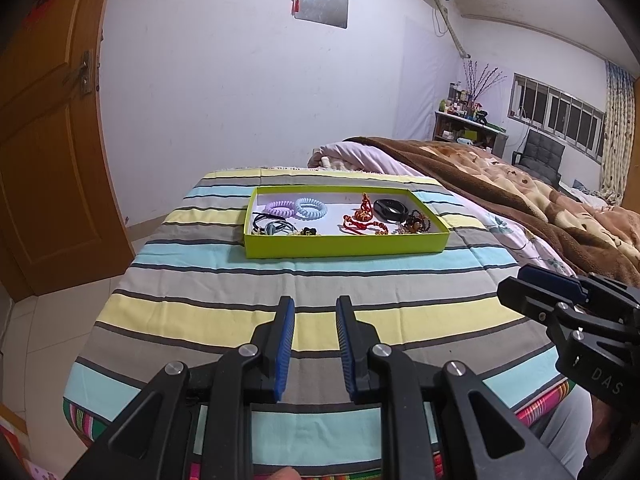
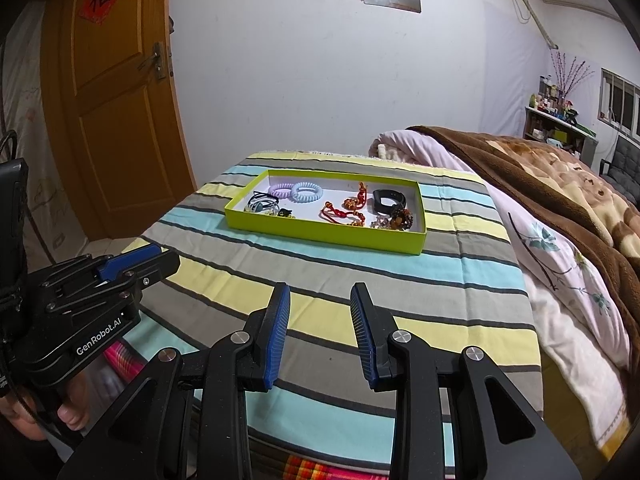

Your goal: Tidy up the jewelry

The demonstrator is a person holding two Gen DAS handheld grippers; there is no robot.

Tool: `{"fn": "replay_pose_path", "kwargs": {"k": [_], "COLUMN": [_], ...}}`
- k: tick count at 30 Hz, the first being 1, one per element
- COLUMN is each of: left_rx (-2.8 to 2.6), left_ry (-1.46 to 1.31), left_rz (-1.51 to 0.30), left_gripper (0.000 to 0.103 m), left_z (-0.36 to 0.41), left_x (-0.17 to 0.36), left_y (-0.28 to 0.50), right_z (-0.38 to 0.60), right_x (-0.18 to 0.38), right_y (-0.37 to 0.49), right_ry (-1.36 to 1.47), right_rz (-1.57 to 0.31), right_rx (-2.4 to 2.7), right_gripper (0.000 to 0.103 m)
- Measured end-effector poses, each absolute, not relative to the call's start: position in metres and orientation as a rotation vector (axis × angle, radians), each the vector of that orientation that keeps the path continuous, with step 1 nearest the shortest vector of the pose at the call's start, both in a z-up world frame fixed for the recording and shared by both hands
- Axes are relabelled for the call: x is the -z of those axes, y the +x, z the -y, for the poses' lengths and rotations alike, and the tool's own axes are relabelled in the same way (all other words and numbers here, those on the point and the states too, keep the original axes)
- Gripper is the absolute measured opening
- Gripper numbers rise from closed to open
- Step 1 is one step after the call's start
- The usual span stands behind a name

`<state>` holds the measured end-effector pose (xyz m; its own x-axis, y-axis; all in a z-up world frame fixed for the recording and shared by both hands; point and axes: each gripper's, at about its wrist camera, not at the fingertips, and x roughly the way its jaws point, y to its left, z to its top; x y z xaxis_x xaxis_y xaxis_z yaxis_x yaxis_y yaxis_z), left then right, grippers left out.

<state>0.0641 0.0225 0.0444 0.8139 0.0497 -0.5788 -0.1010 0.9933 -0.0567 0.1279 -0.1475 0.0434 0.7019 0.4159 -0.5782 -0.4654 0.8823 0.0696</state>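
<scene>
Both tools, left tool (image 1: pixel 315 310) and right tool (image 2: pixel 320 298), hang half-open and empty; the green tray (image 2: pixel 320 236) of jewelry lies farther ahead, long axis left-right.

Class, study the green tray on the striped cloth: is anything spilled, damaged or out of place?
Nothing stands out. The green tray sits flat on the striped cloth, and the hair ties, red cords and black band all lie inside it.
</scene>
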Motion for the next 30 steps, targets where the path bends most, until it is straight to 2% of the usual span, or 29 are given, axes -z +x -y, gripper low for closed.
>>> {"fn": "replay_pose_path", "kwargs": {"k": [30], "left_rx": [-0.087], "left_ry": [-0.082], "left_rz": [-0.620], "left_gripper": [0.021], "left_z": [-0.0214], "left_x": [-0.0423], "left_y": [0.0632], "right_z": [0.1482], "right_x": [-0.0412], "right_y": [0.1273], "right_ry": [-0.081], "right_rz": [-0.628], "right_rx": [-0.489], "right_gripper": [0.032]}}
